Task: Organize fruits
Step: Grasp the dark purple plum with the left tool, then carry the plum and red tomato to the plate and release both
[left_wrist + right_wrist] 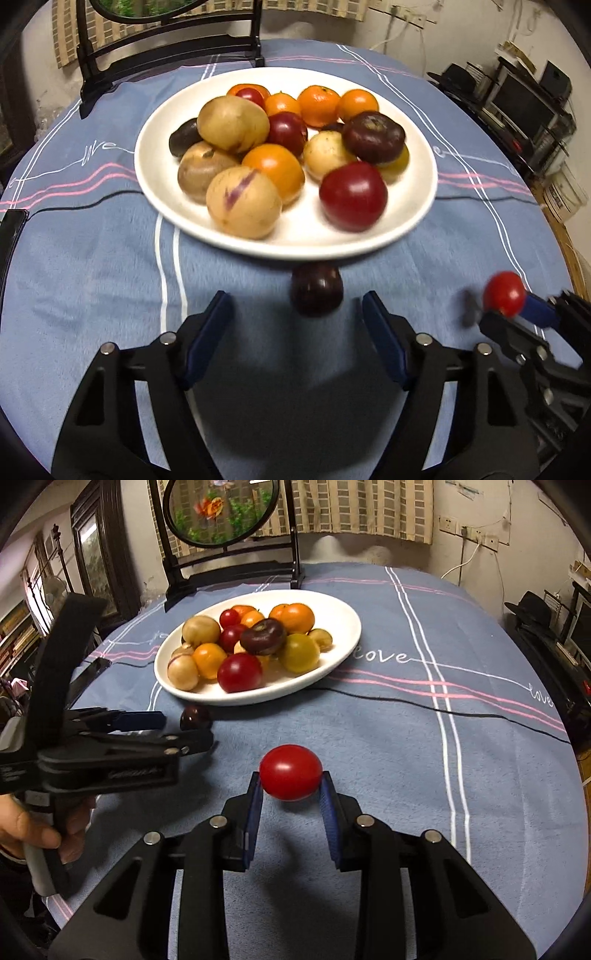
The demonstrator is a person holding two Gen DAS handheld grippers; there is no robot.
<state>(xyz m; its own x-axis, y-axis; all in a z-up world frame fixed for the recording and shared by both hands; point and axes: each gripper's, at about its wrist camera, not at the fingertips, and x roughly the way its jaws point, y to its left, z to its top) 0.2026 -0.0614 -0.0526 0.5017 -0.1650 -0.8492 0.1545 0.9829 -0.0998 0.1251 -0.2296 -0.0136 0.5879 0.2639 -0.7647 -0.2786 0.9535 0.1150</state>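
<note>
A white plate holds several fruits: orange, red, dark purple and tan ones. It also shows in the right wrist view. A dark purple fruit lies on the blue cloth just in front of the plate; it also shows in the right wrist view. My left gripper is open, and the dark fruit sits just ahead of its fingertips. My right gripper is shut on a red tomato and holds it above the cloth; the tomato also shows in the left wrist view.
A black cable runs across the blue tablecloth behind the tomato. A round mirror on a black stand stands at the table's far edge. Shelves with a hat are at the right.
</note>
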